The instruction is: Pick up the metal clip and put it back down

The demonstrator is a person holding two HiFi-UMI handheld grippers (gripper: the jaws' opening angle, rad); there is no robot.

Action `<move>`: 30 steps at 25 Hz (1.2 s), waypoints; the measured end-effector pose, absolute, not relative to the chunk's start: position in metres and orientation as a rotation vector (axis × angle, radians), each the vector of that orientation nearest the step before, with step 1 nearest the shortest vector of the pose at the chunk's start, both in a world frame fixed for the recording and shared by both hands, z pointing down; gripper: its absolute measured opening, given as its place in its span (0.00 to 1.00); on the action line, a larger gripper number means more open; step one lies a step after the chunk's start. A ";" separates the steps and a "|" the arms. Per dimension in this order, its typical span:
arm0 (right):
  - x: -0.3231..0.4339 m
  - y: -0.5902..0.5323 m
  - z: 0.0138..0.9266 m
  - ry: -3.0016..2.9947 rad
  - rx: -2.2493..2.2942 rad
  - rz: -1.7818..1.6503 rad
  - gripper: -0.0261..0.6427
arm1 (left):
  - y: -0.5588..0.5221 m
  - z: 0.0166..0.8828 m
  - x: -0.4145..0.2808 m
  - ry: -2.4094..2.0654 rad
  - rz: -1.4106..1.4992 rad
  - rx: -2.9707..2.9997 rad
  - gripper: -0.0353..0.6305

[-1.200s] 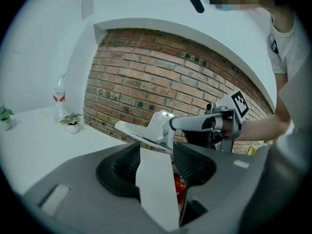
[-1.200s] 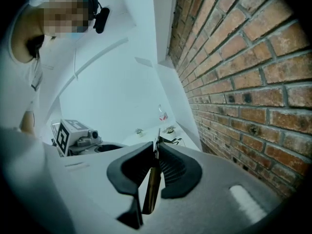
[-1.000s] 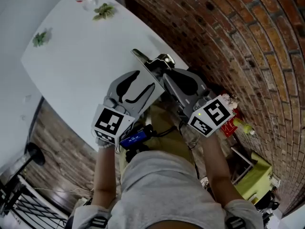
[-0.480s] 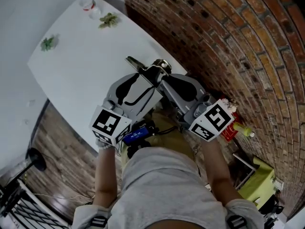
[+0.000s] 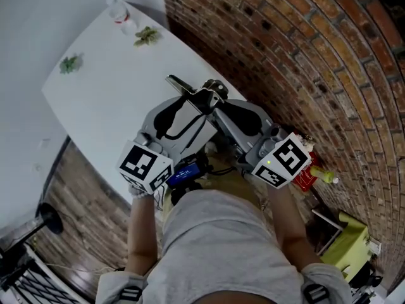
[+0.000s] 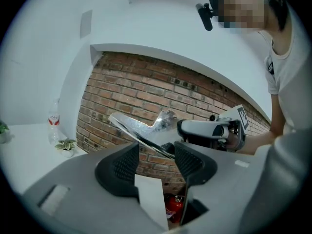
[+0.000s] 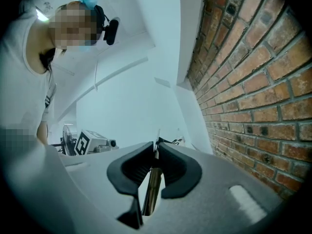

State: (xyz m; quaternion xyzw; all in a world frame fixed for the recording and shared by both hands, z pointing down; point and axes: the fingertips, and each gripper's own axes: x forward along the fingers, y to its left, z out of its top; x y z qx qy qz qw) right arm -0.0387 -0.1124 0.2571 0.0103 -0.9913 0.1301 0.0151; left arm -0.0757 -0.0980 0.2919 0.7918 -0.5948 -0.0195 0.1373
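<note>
Metal clip (image 5: 193,92): observed lifted clear of the white table (image 5: 107,87), over the table's edge on the brick-wall side. It was seen as a long, shiny strip with a bent end in the left gripper view (image 6: 141,128) and edge-on in the right gripper view (image 7: 152,184).

Right gripper (image 5: 212,103): jaws were found clenched on the clip, with the thin metal pinched between the dark pads (image 7: 156,152).

Left gripper (image 5: 190,106): jaws were recorded as standing apart (image 6: 156,155). The clip was seen just past their tips, and no pad was pressed on it. Both grippers were held side by side above the same table edge, with their tips close together.

On the table's far end, well apart from the clip, a clear bottle (image 5: 120,11) and two small green plants (image 5: 147,35) (image 5: 69,63) were noted. A brick wall (image 5: 304,56) was noted along the table's right side.
</note>
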 end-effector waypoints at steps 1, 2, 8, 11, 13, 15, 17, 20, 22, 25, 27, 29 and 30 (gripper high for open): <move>-0.038 -0.112 0.256 -3.089 0.035 0.405 0.09 | -0.098 0.291 -0.075 -1.724 -0.054 2.295 0.40; -0.037 -0.112 0.255 -3.091 0.038 0.404 0.09 | -0.097 0.289 -0.074 -1.726 -0.051 2.299 0.40; -0.032 -0.110 0.251 -3.101 0.044 0.392 0.09 | -0.096 0.285 -0.070 -1.734 -0.045 2.324 0.40; -0.031 -0.109 0.250 -3.105 0.047 0.390 0.09 | -0.094 0.287 -0.069 -1.740 -0.044 2.338 0.40; -0.032 -0.108 0.250 -3.107 0.047 0.389 0.09 | -0.093 0.286 -0.070 -1.743 -0.039 2.332 0.40; -0.033 -0.107 0.250 -3.107 0.050 0.392 0.09 | -0.092 0.286 -0.071 -1.743 -0.043 2.330 0.40; -0.033 -0.107 0.250 -3.107 0.055 0.404 0.09 | -0.092 0.287 -0.072 -1.742 -0.047 2.333 0.40; -0.032 -0.107 0.251 -3.106 0.059 0.418 0.09 | -0.092 0.286 -0.071 -1.734 -0.044 2.332 0.40; -0.031 -0.107 0.252 -3.106 0.063 0.426 0.09 | -0.092 0.287 -0.070 -1.731 -0.039 2.330 0.40; -0.030 -0.108 0.253 -3.106 0.072 0.436 0.09 | -0.092 0.289 -0.068 -1.724 -0.038 2.336 0.40; -0.029 -0.109 0.253 -3.106 0.074 0.438 0.09 | -0.093 0.289 -0.067 -1.722 -0.036 2.336 0.40; -0.029 -0.109 0.253 -3.104 0.075 0.436 0.09 | -0.093 0.289 -0.067 -1.721 -0.035 2.335 0.40; -0.029 -0.109 0.254 -3.102 0.077 0.436 0.09 | -0.093 0.289 -0.067 -1.720 -0.034 2.335 0.40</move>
